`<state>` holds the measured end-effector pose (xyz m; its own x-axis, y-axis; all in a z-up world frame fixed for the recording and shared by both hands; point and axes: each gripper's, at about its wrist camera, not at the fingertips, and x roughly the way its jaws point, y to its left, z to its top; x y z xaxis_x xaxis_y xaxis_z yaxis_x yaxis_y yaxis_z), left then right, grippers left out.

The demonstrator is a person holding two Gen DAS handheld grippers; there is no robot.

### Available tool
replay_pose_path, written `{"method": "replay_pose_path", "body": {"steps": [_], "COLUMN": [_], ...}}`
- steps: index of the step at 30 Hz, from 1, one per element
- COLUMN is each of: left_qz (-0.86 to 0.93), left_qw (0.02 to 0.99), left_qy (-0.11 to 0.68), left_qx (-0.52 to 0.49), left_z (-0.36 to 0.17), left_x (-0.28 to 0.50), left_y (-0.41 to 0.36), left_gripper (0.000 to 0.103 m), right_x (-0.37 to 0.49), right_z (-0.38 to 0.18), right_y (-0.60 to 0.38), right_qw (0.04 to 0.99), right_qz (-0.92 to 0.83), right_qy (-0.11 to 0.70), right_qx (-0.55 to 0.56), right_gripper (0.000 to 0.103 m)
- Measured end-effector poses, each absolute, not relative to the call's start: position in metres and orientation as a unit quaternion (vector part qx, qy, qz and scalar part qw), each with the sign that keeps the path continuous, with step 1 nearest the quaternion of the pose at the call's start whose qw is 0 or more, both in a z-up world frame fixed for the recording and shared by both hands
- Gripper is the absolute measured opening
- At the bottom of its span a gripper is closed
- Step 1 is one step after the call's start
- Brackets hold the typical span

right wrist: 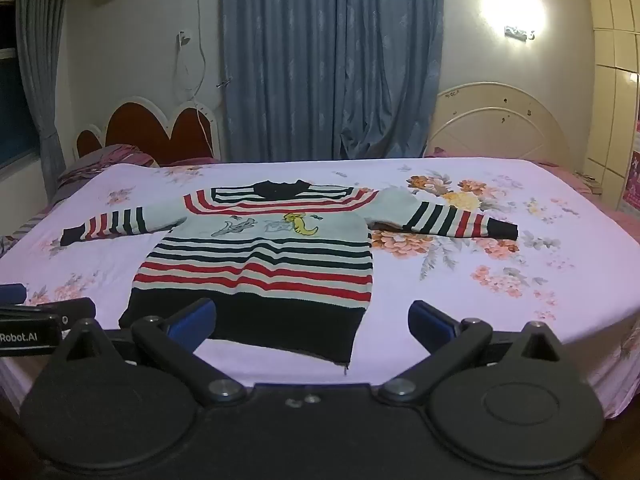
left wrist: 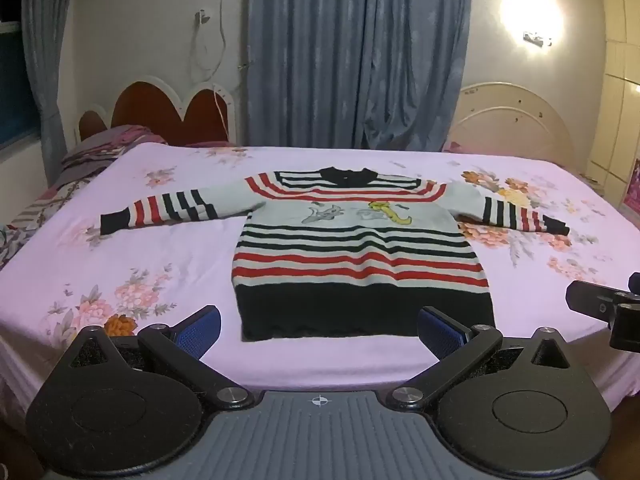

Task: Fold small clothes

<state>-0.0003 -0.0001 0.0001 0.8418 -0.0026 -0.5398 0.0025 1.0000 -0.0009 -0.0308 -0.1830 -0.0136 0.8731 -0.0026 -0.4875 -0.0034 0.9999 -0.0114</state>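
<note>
Bedroom, floral-sheet bed (left wrist: 160, 360). Left hand-held gripper (left wrist: 319, 330) and right hand-held gripper (right wrist: 312, 322) both wide open, empty, hovering near hem. Striped sweater (left wrist: 352, 256) lies flat mid-bed, sleeves spread, likely laid out ready for first fold.

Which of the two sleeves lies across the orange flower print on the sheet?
The sleeve on the viewer's right: it stretches over the orange-and-yellow blossoms of the bedsheet. The other sleeve lies on paler, mostly plain pink fabric.
</note>
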Motion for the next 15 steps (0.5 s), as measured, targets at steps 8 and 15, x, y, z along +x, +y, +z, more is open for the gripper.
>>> {"method": "replay_pose_path", "body": {"steps": [8,15], "left_qz": [-0.001,-0.004], "left_qw": [0.959,0.959], "left_qy": [0.283,0.283], "left_qx": [-0.004,-0.004], "left_z": [0.0002,-0.0006], "left_x": [-0.0002,-0.0014], "left_y": [0.0009,0.0039], "left_gripper": [0.103,0.103], "right_x": [-0.0309,-0.0307], "right_z": [-0.0134,-0.0119], "right_y": [-0.1828,-0.1784], "right_qw": [0.967,0.968], "right_qz": [0.001,0.001], "right_qy": [0.253,0.252], "right_qx": [-0.004,-0.006], "right_gripper": [0.102,0.102]}}
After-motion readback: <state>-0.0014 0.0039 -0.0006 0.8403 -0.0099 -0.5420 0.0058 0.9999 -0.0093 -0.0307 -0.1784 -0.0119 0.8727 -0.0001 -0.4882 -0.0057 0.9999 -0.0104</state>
